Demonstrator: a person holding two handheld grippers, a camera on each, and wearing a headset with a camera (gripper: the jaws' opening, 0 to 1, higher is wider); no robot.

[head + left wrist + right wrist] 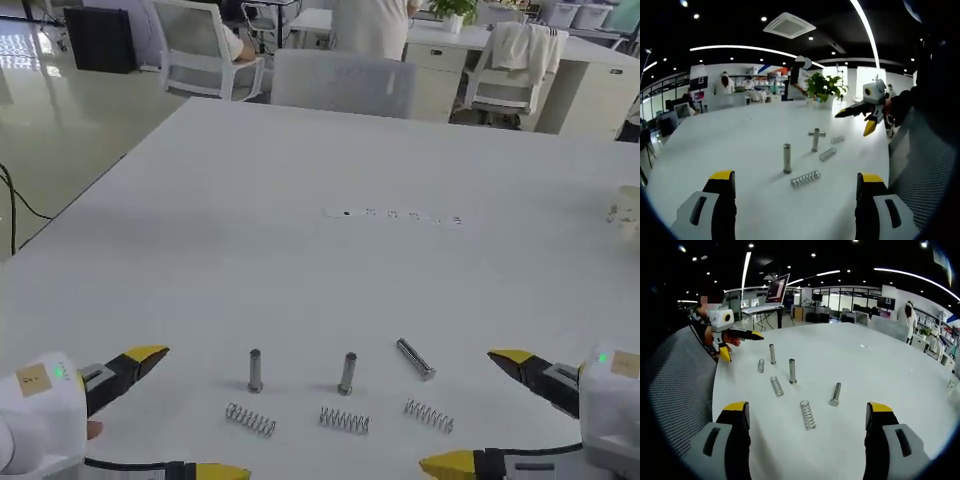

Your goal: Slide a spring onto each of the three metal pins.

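On the near part of the wide white tabletop, three short silver cylindrical metal pins sit in a row. The left pin and the middle pin stand upright on their heads, while the right pin lies on its side, angled away to the left. Just in front of each pin, on the person's side, a small coil of grey steel wire lies flat on the table: the left spring, the middle spring and the right spring, each near its pin but apart from it. The left gripper, black with yellow tips and a white body, hovers at the lower left of the head view, beside the left spring. Its fingers are spread wide and grasp nothing, and the left gripper view looks between them along the row of pins and springs. The right gripper, of the same make, hangs at the lower right beside the right spring. Its fingers are likewise spread far apart with nothing between them. A faint line of small dark marks crosses the tabletop farther out, and a pale grey chair back stands at the far edge.
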